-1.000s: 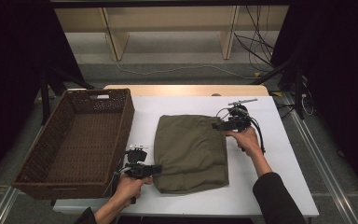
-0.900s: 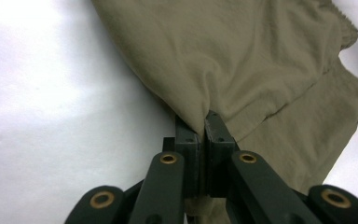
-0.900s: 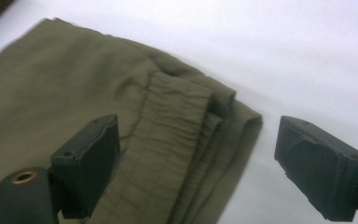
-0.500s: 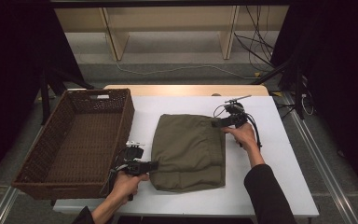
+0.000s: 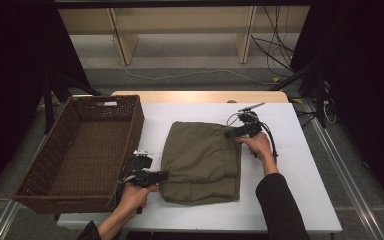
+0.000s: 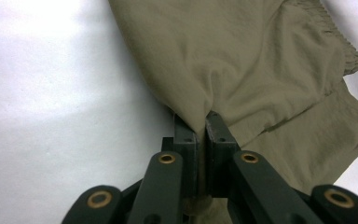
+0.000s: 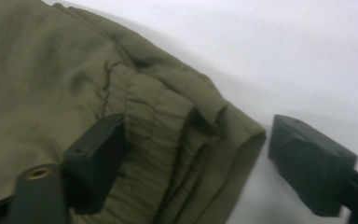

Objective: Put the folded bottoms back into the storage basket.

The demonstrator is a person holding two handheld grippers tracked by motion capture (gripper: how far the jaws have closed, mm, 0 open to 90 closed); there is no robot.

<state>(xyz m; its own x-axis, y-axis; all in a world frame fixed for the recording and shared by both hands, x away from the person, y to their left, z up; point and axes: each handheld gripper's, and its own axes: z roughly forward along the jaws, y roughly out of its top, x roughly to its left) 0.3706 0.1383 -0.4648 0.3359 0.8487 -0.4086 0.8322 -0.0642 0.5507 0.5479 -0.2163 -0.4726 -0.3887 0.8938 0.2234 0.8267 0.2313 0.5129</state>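
Folded olive-green cloth garment lies on the white table. Left tongs pinch its near corner. Right tongs, moved down since a second ago, have been closing astride the elastic waistband corner; two-handed lift likely imminent.

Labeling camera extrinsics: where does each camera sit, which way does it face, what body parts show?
High view: above the near side, looking forward and down on the table; both forearms, both hand-held grippers, basket.
Left gripper view: on the left hand-held gripper, along jaws shut on the cloth.
Right gripper view: on the right hand-held gripper, jaws either side of the cloth's gathered corner, just been closing, not yet pressing.
Shared: the cloth, white table.
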